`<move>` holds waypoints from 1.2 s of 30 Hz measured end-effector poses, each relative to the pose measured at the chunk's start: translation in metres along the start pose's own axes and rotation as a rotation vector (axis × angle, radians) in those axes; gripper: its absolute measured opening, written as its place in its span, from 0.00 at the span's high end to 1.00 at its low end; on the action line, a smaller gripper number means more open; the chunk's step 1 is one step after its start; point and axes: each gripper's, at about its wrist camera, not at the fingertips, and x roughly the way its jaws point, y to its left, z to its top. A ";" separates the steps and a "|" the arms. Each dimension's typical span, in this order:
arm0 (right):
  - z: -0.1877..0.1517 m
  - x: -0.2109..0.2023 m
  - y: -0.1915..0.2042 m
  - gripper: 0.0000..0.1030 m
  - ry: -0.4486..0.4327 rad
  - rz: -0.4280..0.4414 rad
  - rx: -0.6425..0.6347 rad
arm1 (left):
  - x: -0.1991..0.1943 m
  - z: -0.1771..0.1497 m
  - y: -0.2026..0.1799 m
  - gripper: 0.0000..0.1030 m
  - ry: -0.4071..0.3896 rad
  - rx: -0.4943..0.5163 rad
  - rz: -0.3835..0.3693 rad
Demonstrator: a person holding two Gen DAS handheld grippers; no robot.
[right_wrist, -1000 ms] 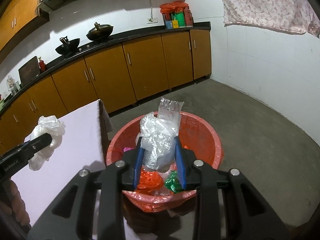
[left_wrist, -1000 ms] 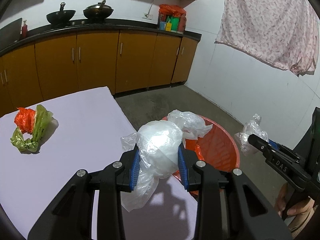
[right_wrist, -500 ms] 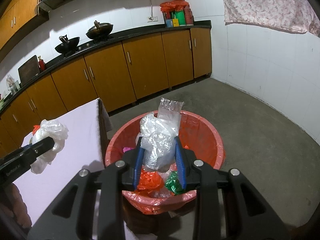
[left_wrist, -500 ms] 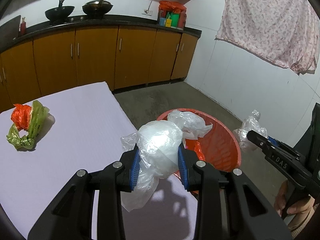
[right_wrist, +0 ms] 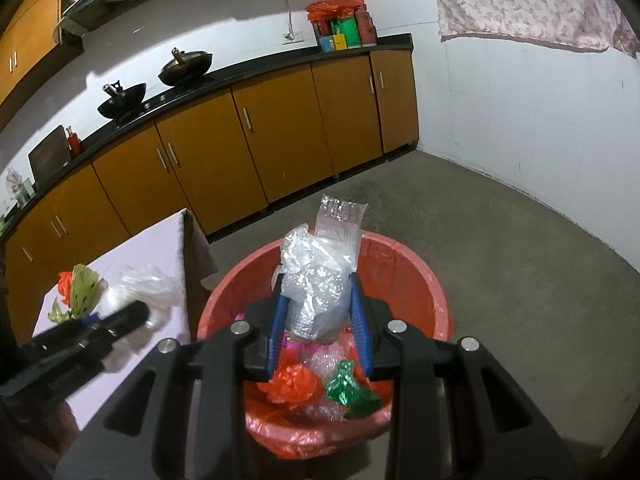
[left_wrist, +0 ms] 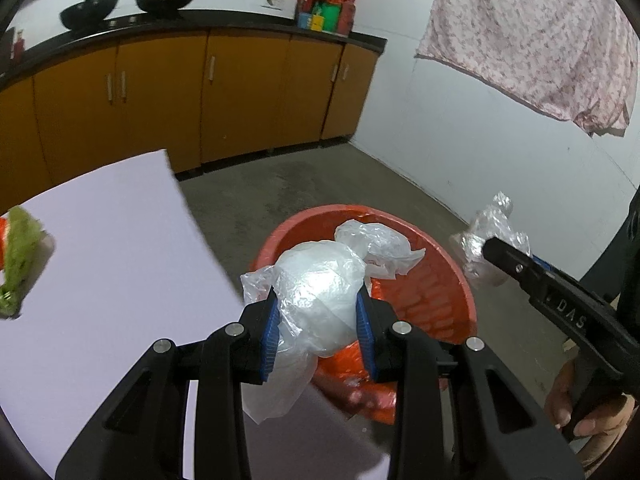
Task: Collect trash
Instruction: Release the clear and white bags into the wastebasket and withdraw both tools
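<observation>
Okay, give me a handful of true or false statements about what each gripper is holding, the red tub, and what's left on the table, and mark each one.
1. The left gripper is clamped on a bunched white plastic bag. True.
2. The right gripper is empty. False: it grips a wad of clear bubble wrap.
3. The red plastic-lined tub already holds trash. True: crumpled red and green wrappers lie inside.
4. The tub stands on the pale purple table. False: it stands on the grey floor beside the table.
5. The table has no trash left. False: a red and green crumpled wrapper lies there.
</observation>
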 end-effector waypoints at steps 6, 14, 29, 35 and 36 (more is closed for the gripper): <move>0.014 0.015 -0.013 0.63 -0.004 0.027 0.061 | 0.029 0.006 -0.014 0.61 0.038 0.026 -0.035; 0.012 0.027 -0.031 0.46 0.009 0.013 0.105 | 0.039 -0.002 0.002 0.44 0.077 -0.025 -0.063; 0.001 0.021 0.015 0.32 0.010 0.015 -0.009 | -0.029 -0.020 0.067 0.33 -0.024 -0.096 0.125; -0.002 0.021 0.063 0.29 0.019 0.065 -0.091 | -0.070 -0.038 0.116 0.31 -0.068 -0.138 0.287; -0.005 0.021 0.070 0.29 0.022 0.073 -0.102 | -0.076 -0.041 0.125 0.31 -0.072 -0.148 0.309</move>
